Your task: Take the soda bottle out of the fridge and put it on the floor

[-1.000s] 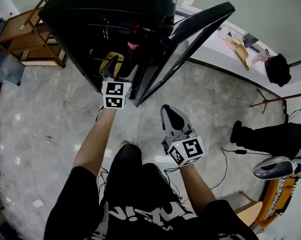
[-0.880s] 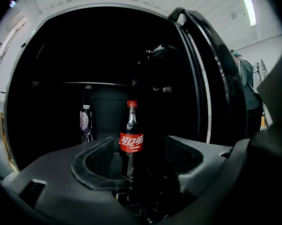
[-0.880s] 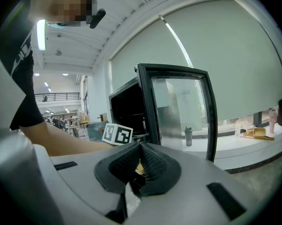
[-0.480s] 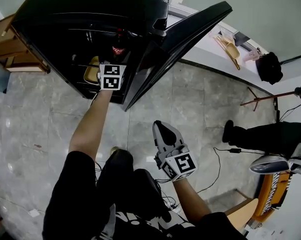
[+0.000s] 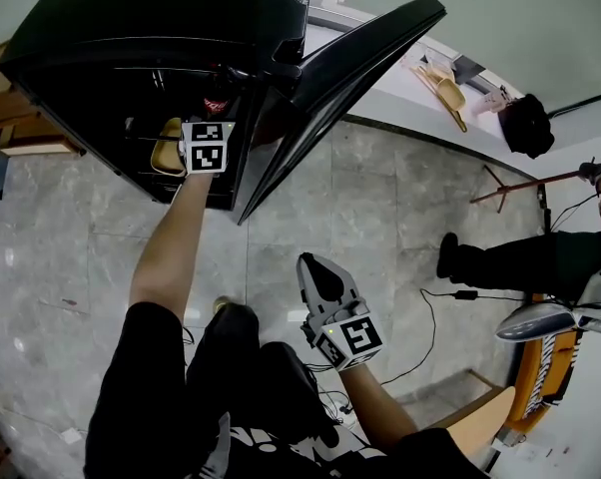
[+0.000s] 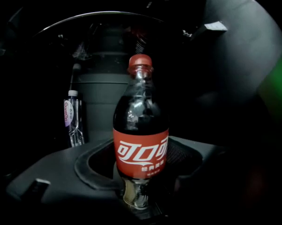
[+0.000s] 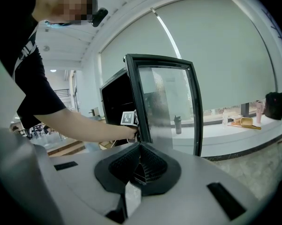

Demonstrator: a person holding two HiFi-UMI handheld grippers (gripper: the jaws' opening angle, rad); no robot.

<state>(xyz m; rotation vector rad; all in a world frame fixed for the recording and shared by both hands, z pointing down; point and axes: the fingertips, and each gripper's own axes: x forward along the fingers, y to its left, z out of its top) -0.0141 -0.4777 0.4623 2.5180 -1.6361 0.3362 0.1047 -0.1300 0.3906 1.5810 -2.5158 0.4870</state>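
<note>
Red-capped bottle (image 6: 141, 125) at twelve o'clock between left hand-held gripper (image 6: 141, 172) jaws, apart, just closing: centre, clamp squarely mid-body, lift straight. Right hand-held gripper (image 7: 140, 149) together, empty.

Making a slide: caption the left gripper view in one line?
Left gripper inside the dark fridge: open jaws, just narrowed slightly, straddle the upright soda bottle without pressing it.

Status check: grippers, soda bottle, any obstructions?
Left gripper open, jaws just closing around the red-labelled dark soda bottle, not gripping yet. Right gripper shut, empty. Bottle upright in black fridge, door open. Small clear water bottle behind, apart.
</note>
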